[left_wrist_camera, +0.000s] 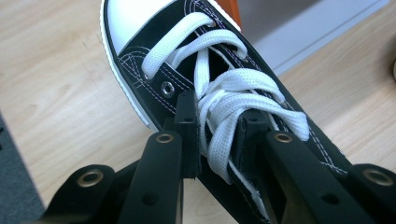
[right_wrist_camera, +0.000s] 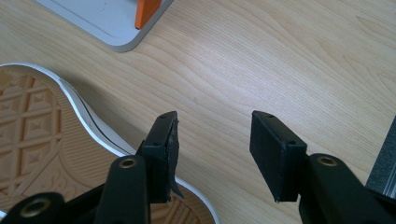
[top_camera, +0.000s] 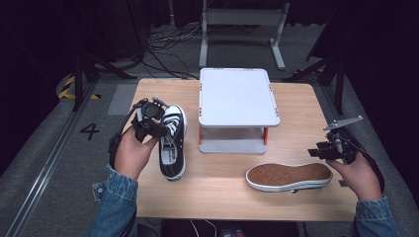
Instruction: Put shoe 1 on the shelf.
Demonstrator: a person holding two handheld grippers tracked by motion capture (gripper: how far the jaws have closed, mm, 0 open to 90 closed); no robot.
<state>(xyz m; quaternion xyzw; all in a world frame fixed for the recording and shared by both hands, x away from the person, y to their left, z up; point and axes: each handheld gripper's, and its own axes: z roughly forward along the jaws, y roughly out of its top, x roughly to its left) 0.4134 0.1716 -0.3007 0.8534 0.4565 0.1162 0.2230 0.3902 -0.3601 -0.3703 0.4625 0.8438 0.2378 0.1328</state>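
Observation:
A black canvas sneaker (top_camera: 173, 148) with white laces stands upright on the wooden table (top_camera: 222, 197), left of centre, toe pointing away. My left gripper (top_camera: 150, 121) comes at it from the left and is shut on the laces (left_wrist_camera: 233, 93) over the tongue; both jaws pinch the white strands, left gripper (left_wrist_camera: 217, 135). A second sneaker (top_camera: 289, 176) lies on its side at the front right, brown sole (right_wrist_camera: 32, 121) showing. My right gripper (top_camera: 330, 148) hovers just past its right end, right gripper (right_wrist_camera: 215, 140) open with bare wood between the jaws.
A white two-level stand (top_camera: 238, 96) with orange legs (right_wrist_camera: 147, 11) sits at the table's middle back, between the two shoes. Its lower shelf (top_camera: 231, 145) faces me. Cables and metal frames lie on the floor beyond the table.

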